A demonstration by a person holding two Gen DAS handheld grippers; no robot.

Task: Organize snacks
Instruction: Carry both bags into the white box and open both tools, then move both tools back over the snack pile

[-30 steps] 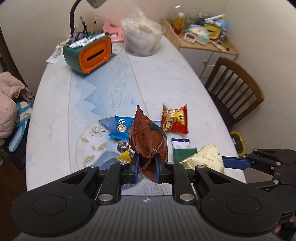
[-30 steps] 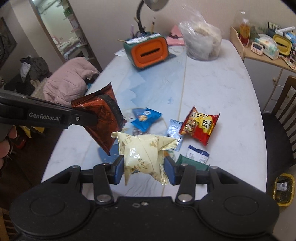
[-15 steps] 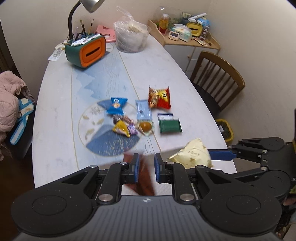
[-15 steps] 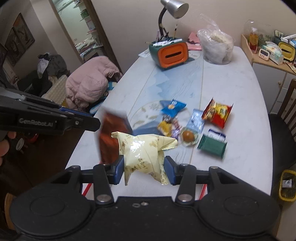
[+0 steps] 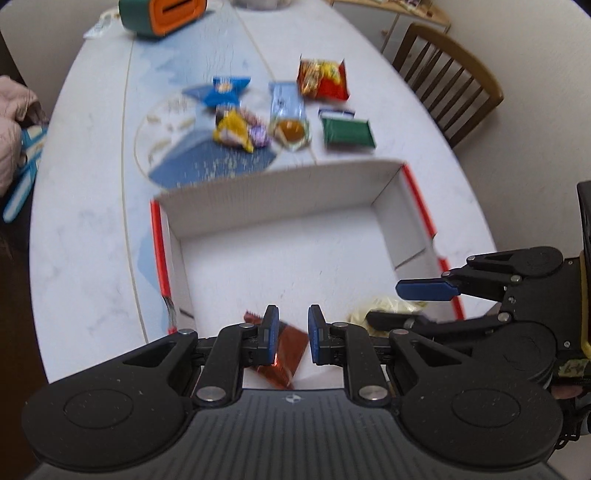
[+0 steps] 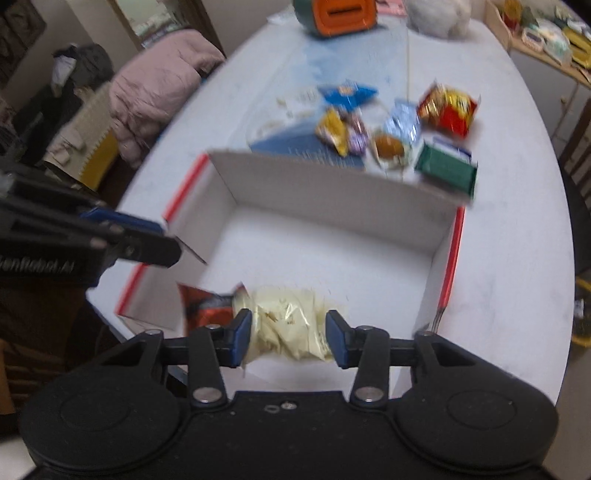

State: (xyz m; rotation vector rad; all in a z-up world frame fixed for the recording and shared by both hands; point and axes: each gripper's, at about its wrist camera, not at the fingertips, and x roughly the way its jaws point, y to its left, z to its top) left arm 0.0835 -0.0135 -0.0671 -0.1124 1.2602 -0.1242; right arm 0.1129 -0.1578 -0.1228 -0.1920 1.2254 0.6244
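Observation:
A white cardboard box with red edges sits open at the near end of the table. My left gripper is shut on a brown snack packet, which hangs low inside the box near its front left corner. From the right wrist the brown packet shows under the left gripper. My right gripper holds a cream packet between its pads, low in the box; its jaws are closing on it. The right gripper and cream packet show beside the left one.
Beyond the box lie loose snacks: a blue packet, a red packet, a green packet, a wrapped bun and small candies. An orange-and-teal holder stands far back. A wooden chair is right, a pink jacket left.
Both grippers came back toward the table's near end and sank. The box has come into view, and both packets now hang inside it. The right pads stand a little closer together.

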